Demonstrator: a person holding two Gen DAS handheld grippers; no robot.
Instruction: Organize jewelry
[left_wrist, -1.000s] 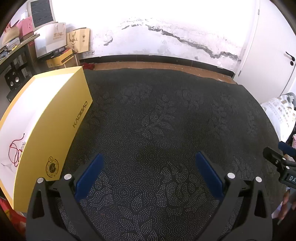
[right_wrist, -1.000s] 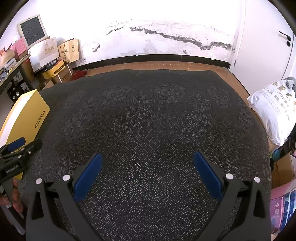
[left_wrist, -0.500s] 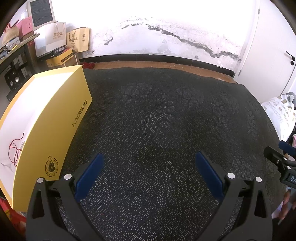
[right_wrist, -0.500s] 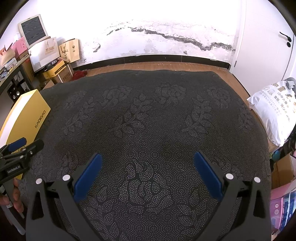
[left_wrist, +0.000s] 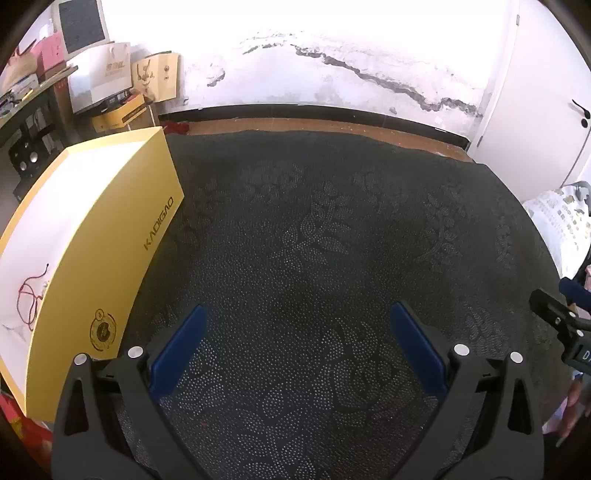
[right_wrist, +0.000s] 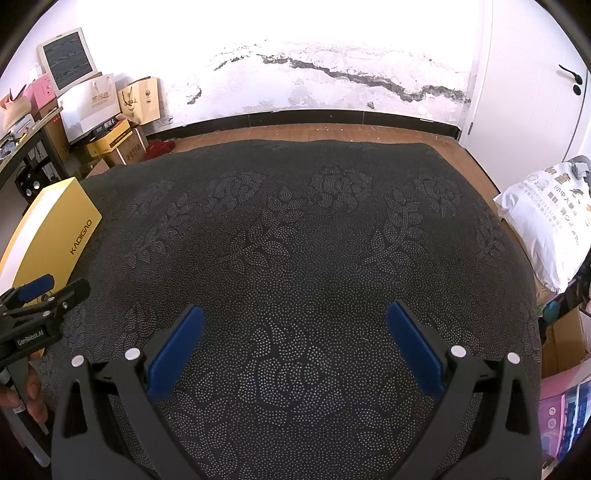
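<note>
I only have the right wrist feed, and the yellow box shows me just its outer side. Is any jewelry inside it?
Observer: Yes. The left wrist view looks into the yellow box; a red string lies on its white floor.
Operator: Is the left gripper holding anything?
Observer: No. The left gripper is open, with only the dark patterned cloth between its fingers.
Operator: Is the box touching it?
Observer: I cannot tell. The box's near corner sits just beside the left finger.

Ahead I see a cracked white wall (right_wrist: 332, 70), black baseboard (right_wrist: 314, 116), wood floor (right_wrist: 332, 134), white door (right_wrist: 535, 74) right, stacked boxes (right_wrist: 110, 140) left, glaring light.
</note>
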